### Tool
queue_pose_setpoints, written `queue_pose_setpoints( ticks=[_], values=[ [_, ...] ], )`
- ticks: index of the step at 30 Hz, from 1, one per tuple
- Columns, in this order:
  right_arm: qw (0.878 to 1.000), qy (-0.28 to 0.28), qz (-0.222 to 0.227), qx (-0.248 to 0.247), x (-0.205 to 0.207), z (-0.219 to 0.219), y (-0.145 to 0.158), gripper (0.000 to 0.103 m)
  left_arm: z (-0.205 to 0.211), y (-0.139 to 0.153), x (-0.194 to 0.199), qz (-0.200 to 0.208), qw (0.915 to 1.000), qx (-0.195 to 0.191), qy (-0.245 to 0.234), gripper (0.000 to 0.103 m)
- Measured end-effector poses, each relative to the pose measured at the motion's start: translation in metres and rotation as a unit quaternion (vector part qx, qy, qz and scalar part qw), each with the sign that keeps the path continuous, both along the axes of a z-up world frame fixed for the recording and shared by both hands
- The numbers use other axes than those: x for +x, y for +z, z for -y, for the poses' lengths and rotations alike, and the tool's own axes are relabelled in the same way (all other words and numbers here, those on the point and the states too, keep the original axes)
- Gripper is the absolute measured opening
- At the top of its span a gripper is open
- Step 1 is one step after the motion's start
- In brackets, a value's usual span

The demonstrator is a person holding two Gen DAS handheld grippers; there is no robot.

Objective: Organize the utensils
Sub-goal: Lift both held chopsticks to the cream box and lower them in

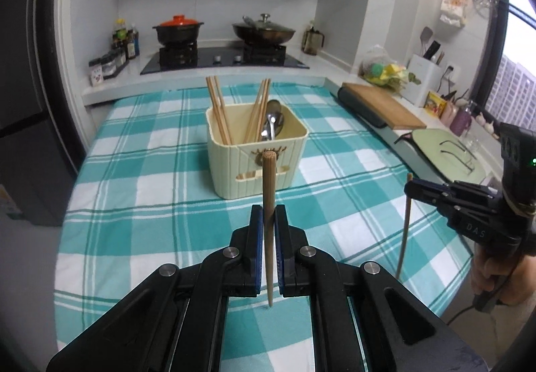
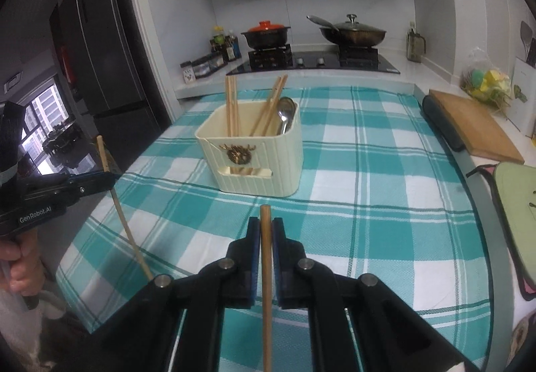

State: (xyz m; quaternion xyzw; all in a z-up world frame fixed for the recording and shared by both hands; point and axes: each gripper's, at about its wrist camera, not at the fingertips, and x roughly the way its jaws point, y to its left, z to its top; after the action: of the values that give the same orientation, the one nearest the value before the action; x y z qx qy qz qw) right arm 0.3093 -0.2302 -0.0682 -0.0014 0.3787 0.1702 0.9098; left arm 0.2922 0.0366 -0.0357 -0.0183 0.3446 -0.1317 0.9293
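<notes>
A cream ribbed utensil holder (image 1: 258, 164) (image 2: 258, 167) stands mid-table with several wooden chopsticks (image 1: 219, 110) (image 2: 231, 104) and metal spoons (image 1: 273, 122) (image 2: 286, 114) inside. My left gripper (image 1: 268, 214) is shut on a wooden chopstick (image 1: 268, 191), held upright above the cloth. My right gripper (image 2: 265, 228) is shut on another chopstick (image 2: 266, 271), also upright. Each view shows the other gripper from the side: the right gripper (image 1: 410, 188) with its chopstick (image 1: 404, 231), the left gripper (image 2: 109, 176) with its chopstick (image 2: 124, 221).
A teal-and-white checked cloth (image 1: 140, 171) (image 2: 368, 188) covers the table. Behind it is a stove with an orange-lidded pot (image 1: 177, 28) and a lidded wok (image 1: 264, 28). A wooden cutting board (image 1: 382, 104) (image 2: 475, 131) and a green mat (image 1: 449, 154) lie at the right.
</notes>
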Motion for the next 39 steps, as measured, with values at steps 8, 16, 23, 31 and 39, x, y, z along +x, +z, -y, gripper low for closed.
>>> queue_pose_setpoints(
  ticks=[8,16,23,31,39],
  values=[
    [0.998,0.007,0.067,0.011,-0.035,-0.009,0.039,0.007,-0.008,0.023,-0.026,0.032,0.9993,-0.019,0.002,0.005],
    [0.994,-0.009,0.109,0.020,-0.042,-0.008,0.060,0.006,-0.009,0.041,-0.037,0.052,0.9982,-0.028,-0.001,0.005],
    [0.992,-0.016,0.126,0.018,-0.032,-0.004,0.074,0.006,-0.018,0.056,-0.031,0.062,0.9974,-0.038,0.003,0.005],
    [0.989,-0.016,0.149,0.014,-0.006,-0.006,0.106,0.006,-0.028,0.094,-0.008,0.088,0.9952,-0.042,0.008,0.005],
    [0.977,0.000,0.214,-0.005,0.037,-0.029,0.161,0.006,-0.026,0.140,0.052,0.140,0.9891,-0.031,0.034,0.005]
  ],
)
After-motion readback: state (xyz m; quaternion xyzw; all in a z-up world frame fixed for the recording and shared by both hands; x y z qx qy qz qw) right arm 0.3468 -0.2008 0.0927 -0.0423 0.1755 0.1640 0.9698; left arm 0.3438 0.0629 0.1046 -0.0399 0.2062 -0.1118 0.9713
